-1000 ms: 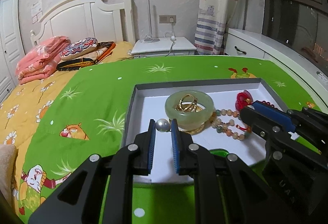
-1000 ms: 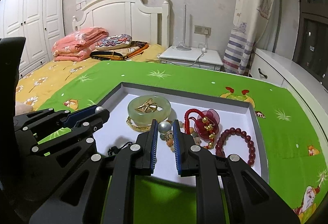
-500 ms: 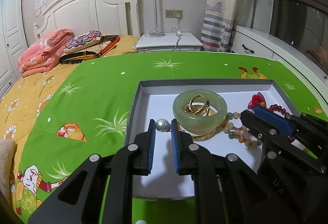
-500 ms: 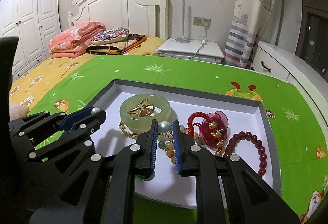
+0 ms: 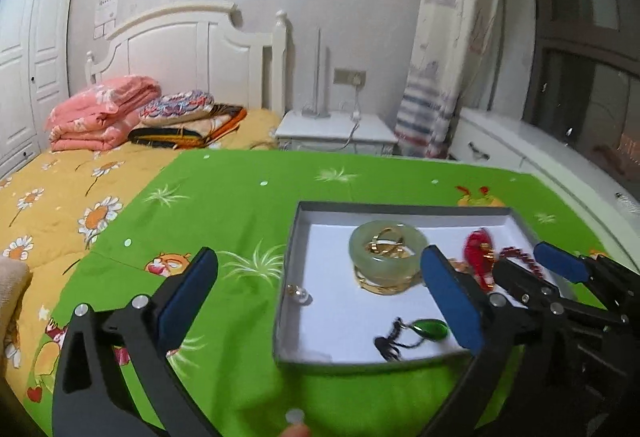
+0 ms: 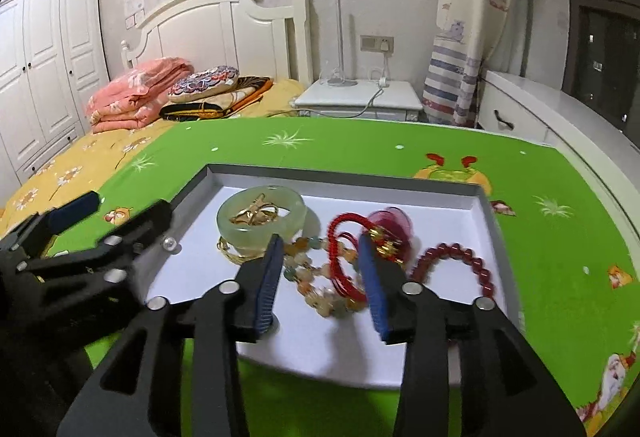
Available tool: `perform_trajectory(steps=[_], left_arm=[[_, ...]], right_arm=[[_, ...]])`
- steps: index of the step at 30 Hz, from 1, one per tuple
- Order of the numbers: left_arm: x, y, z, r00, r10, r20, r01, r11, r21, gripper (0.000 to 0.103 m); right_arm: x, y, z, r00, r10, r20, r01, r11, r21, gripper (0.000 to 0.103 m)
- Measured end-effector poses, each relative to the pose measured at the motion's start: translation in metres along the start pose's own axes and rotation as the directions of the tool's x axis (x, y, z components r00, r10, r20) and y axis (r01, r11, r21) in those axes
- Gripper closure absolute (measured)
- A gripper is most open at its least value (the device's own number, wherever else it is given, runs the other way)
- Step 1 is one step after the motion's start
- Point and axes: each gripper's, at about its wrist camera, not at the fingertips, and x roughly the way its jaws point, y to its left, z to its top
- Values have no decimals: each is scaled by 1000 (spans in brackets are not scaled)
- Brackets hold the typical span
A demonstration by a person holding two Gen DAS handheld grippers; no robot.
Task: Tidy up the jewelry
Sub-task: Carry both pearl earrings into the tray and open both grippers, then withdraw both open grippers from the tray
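Left wrist view shows the left gripper wide open and holding nothing; the pearl earring lies in the tray, near its left wall. The right gripper, half open and empty, hangs over the beaded bracelet. If it closes there, it may catch the red cord too and drag both.

Home bedroom: white headboard, folded quilts, wardrobe, nightstand.
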Motion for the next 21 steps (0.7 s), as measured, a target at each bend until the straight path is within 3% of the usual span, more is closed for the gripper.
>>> perform_trajectory(steps=[2, 8, 10, 21], left_arm=[[-13, -2, -5, 1000, -13, 16, 13, 1000, -1, 5], [-46, -13, -27, 999, 32, 26, -33, 999, 41, 5], [-54, -15, -33, 1000, 18, 18, -19, 999, 50, 5], [-68, -25, -61, 1000, 2, -12, 0, 995, 104, 5]], right_arm=[[-14, -4, -5, 1000, -3, 30, 3, 1000, 5, 44], [-44, -13, -25, 997, -49, 52, 49, 999, 2, 36], [-51, -16, -30, 997, -53, 50, 53, 999, 8, 33], [-88, -16, -65, 994, -73, 84, 73, 997, 10, 27]])
